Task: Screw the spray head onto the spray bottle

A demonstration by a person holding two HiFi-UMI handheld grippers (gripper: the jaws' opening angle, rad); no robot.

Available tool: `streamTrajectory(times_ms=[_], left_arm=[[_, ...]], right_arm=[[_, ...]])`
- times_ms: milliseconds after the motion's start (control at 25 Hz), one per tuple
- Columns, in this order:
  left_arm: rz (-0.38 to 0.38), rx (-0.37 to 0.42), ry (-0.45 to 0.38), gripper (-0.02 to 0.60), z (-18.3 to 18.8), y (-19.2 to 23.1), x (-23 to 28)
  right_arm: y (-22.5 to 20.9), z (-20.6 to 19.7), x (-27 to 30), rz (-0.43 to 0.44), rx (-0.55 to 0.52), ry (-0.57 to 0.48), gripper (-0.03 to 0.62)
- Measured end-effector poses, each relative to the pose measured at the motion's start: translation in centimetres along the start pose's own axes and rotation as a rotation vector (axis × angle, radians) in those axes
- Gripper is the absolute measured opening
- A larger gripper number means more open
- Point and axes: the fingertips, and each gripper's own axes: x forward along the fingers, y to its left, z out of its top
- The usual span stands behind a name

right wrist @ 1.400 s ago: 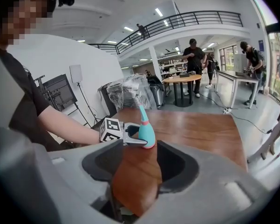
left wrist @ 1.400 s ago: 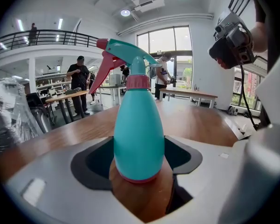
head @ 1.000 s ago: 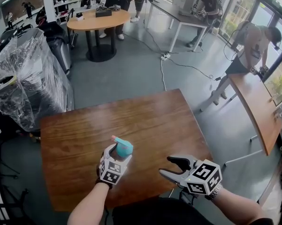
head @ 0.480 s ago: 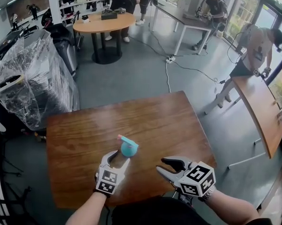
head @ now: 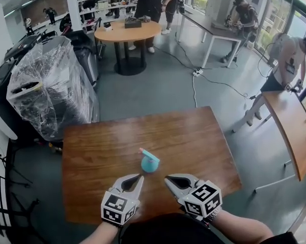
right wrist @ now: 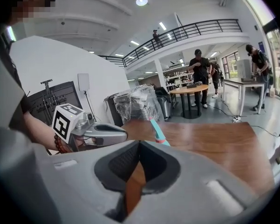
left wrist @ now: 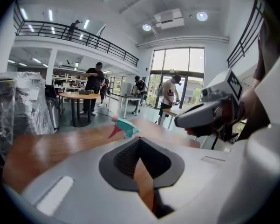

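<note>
Left gripper [head: 140,177], right gripper [head: 166,178] — both clenched, empty. A bump could tip the spray bottle [head: 149,163] near the table's [head: 102,146] front edge.

Spray head [head: 149,162], just ahead of both gripper tips: teal body, pink-red nozzle and trigger.
Table [head: 209,136] under the grippers: reddish-brown wood, streaked grain.
Left gripper [head: 140,177], right gripper [head: 167,178]: pale grey shells, black pads inside the jaws.
Marker cubes [head: 202,200]: white faces, black square patterns.
Floor [head: 158,85] beyond the table: dull grey-blue.
Round table [head: 127,31], far ahead: tan top, black pedestal.
Plastic wrap [head: 51,85], ahead-left of the left gripper: clear, glossy, over a dark shape.
</note>
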Motion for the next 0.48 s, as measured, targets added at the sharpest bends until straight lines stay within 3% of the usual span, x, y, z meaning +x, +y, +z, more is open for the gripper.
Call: streamTrajectory(times_ms=[480], left_arm=[[-0.035, -0.003, -0.043, 0.017, 2.8, -2.4, -1.0]], right_arm=[[1.0, 1.3, 1.3, -0.003, -0.037, -0.074, -0.009]])
